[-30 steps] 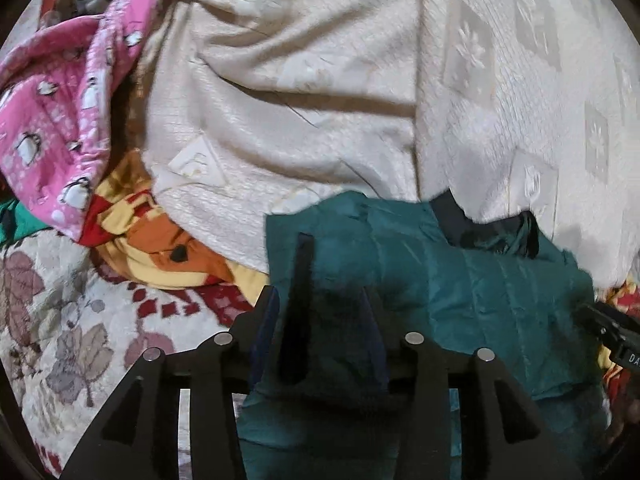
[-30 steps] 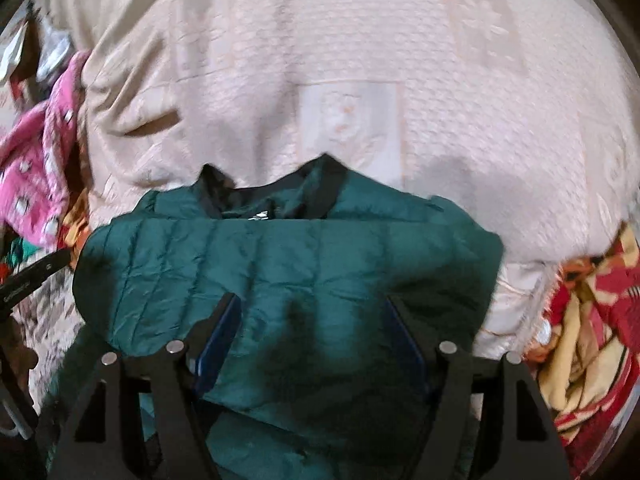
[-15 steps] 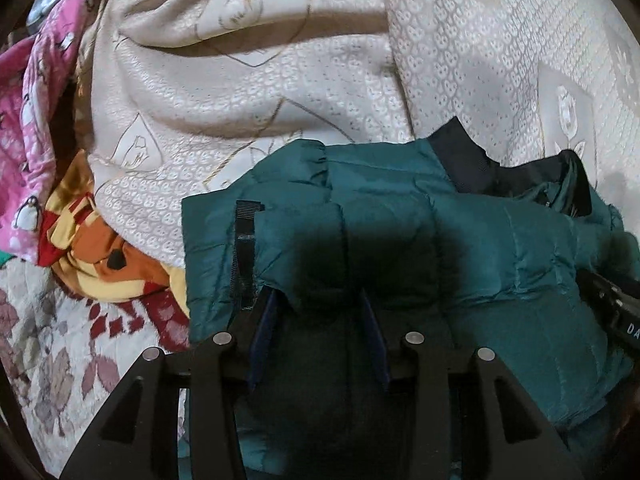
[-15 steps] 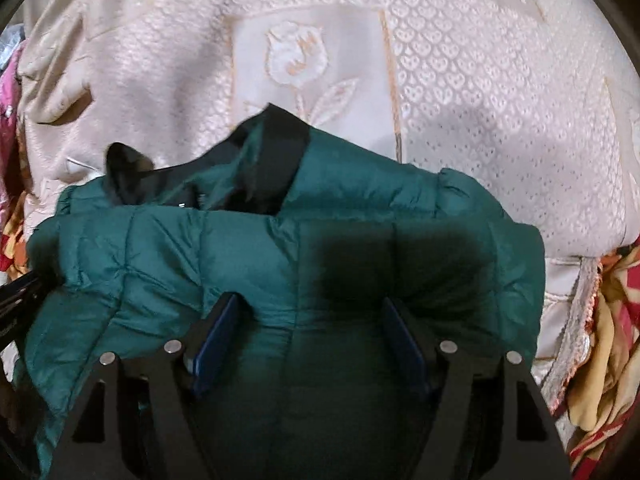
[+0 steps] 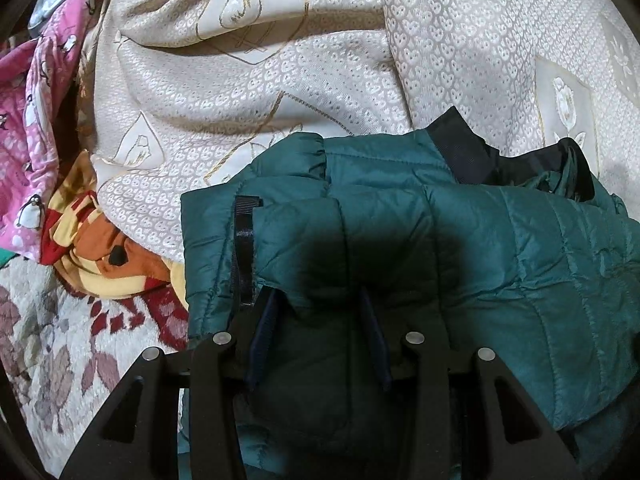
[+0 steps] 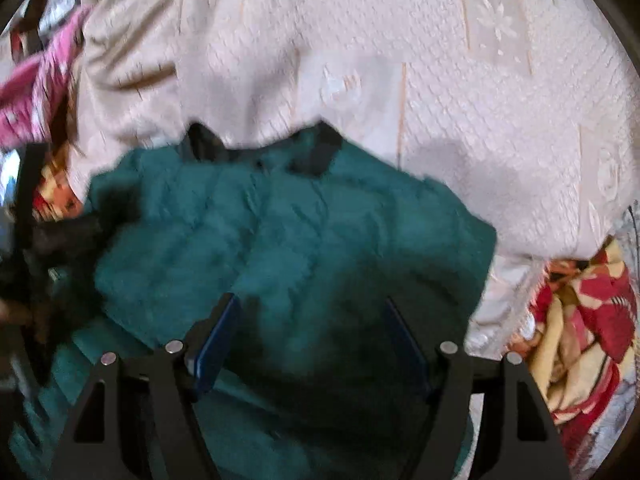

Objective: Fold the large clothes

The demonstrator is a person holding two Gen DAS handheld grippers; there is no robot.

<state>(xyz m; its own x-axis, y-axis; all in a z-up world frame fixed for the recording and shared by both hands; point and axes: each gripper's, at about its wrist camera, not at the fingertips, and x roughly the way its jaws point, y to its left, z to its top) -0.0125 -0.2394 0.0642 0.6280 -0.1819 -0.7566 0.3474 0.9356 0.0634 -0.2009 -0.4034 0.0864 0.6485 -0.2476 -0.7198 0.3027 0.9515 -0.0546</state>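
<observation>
A dark green quilted jacket [image 5: 460, 240] lies folded over on a cream patterned bedspread [image 5: 280, 80], its black-lined collar [image 5: 464, 152] at the far edge, ahead of both grippers. A black strap [image 5: 243, 252] runs down the jacket's left side, just beyond the left gripper's left finger.

The left gripper [image 5: 316, 332] is clamped on a thick fold of the jacket: the padded cloth bulges up between its two blue-padded fingers [image 5: 262, 340] and fills the gap completely. In the right wrist view, which is blurred, the right gripper [image 6: 312, 344] stands with its fingers wide apart and the jacket's bulk between them; the cloth reaches both pads [image 6: 216, 340], but whether they press on it cannot be told from this frame.

To the left of the left gripper lies a leaf-patterned quilt [image 5: 60, 340], and beyond it a bunched red, yellow and orange blanket [image 5: 100, 256]. Farther off, up the left edge, a pink penguin-print cloth [image 5: 36, 140] is heaped. To the right of the right gripper, a red and yellow blanket [image 6: 580, 320] lies beside the bedspread's edge.
</observation>
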